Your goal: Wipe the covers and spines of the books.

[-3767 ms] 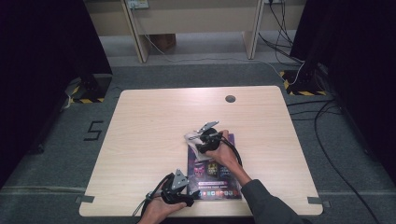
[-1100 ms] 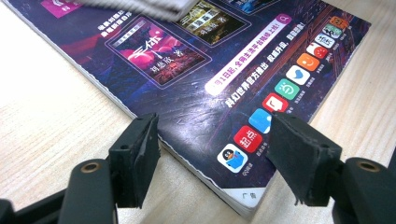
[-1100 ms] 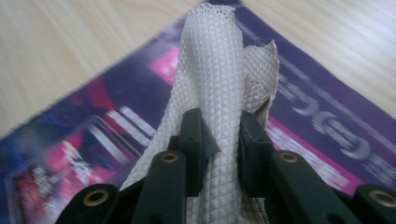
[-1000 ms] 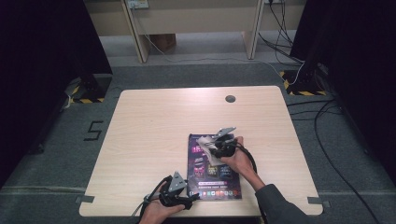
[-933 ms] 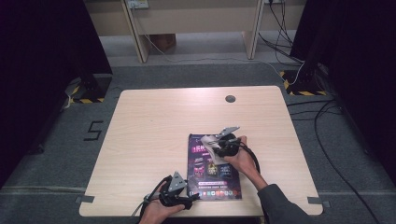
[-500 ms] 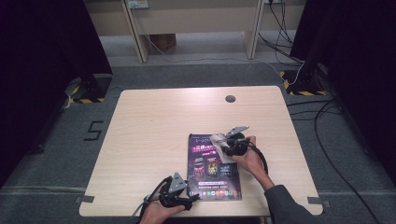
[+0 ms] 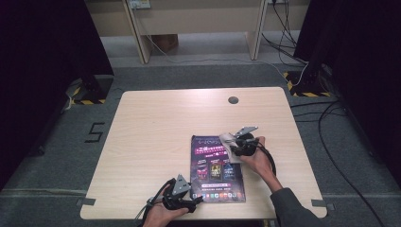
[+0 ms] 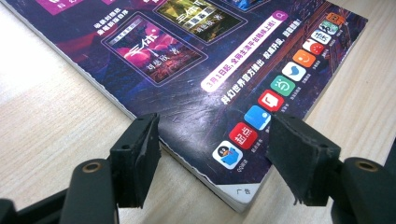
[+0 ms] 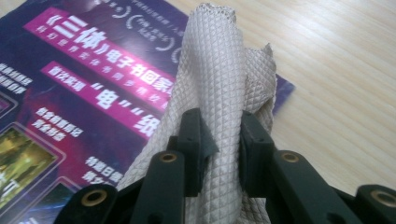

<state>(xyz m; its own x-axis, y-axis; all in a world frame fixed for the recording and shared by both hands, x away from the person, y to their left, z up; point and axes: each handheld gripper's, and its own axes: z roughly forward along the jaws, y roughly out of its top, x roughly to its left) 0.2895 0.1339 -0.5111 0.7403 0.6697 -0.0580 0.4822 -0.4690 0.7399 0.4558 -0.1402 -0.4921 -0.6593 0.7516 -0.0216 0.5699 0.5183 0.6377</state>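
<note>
- We see the right hand-held gripper clenched on the grey cloth at the magazine far right corner.
- The left hand-held gripper, released, straddles its near corner; the counter beyond lies free.

lab: cables, hazard tape

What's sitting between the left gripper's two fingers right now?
The near corner of the magazine, lying flat on the table. In the left gripper view, the open left gripper straddles it, fingers not pressing on it.
</note>
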